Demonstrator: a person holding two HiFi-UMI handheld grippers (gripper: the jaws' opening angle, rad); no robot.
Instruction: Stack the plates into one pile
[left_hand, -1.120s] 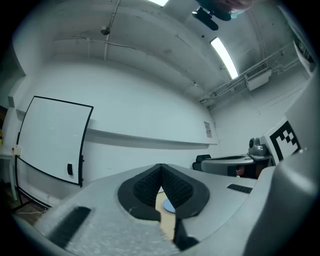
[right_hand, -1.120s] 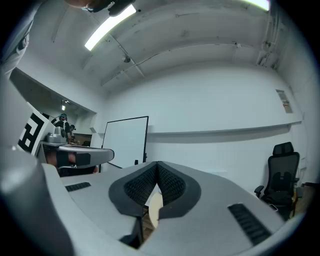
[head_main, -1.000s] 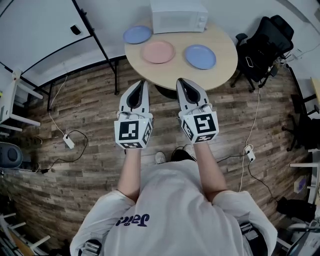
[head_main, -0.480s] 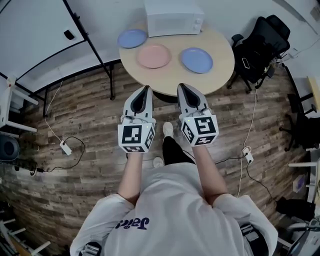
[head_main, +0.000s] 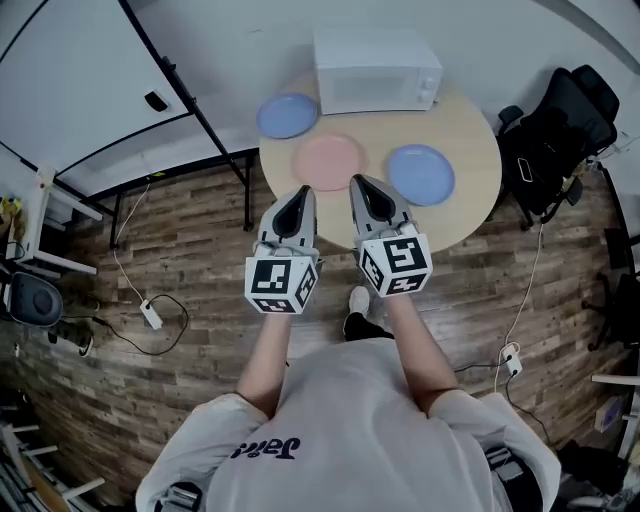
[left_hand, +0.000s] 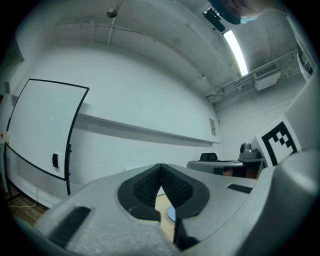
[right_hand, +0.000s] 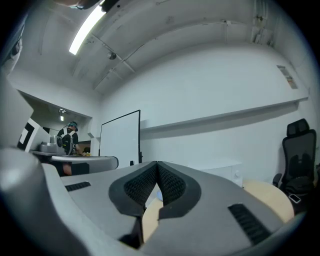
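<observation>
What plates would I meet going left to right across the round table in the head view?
Blue plate by the table's left edge → pink plate → blue plate on the right. The microwave spans above the last two, so it is left out.

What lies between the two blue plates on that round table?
A pink plate, seen in the head view, lies between the left blue plate and the right blue plate.

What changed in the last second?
The person walked toward the table, bringing the left gripper and right gripper forward to its near edge, by the pink plate. Nothing taken or let go; both jaws shut and empty. The pink plate, left blue plate and right blue plate lie apart as before.
</observation>
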